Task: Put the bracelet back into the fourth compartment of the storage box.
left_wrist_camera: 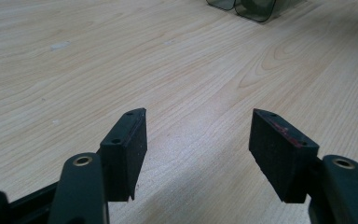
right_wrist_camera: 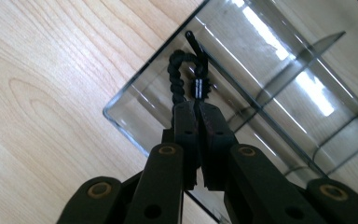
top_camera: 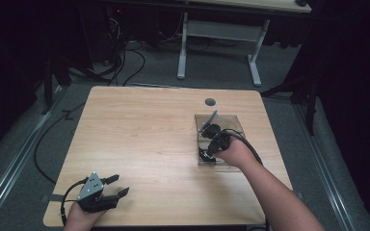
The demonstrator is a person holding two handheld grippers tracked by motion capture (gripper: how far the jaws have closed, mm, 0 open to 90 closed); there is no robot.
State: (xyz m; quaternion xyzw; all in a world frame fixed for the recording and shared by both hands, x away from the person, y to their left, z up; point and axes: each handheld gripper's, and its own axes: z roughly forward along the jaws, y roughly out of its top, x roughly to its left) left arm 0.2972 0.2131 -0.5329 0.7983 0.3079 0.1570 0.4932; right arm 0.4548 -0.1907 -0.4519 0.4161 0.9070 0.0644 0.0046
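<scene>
Right gripper (right_wrist_camera: 198, 109): jaws pinched on small black braided cord loop (right_wrist_camera: 177, 77), its lower end hidden between pads, just above clear smoky plastic divided tray (right_wrist_camera: 279, 70). Left gripper (left_wrist_camera: 198, 135): jaws wide, bare light wood-grain table (left_wrist_camera: 121, 56) between them.

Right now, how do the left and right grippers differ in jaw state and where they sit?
The left gripper has its jaws spread wide with nothing between them; the right gripper has its jaws pressed together on a black braided cord. The left gripper is over bare wooden table near the front left corner; the right gripper is over the clear divided tray on the table's right. Both are hand-held, with black jaws.
</scene>
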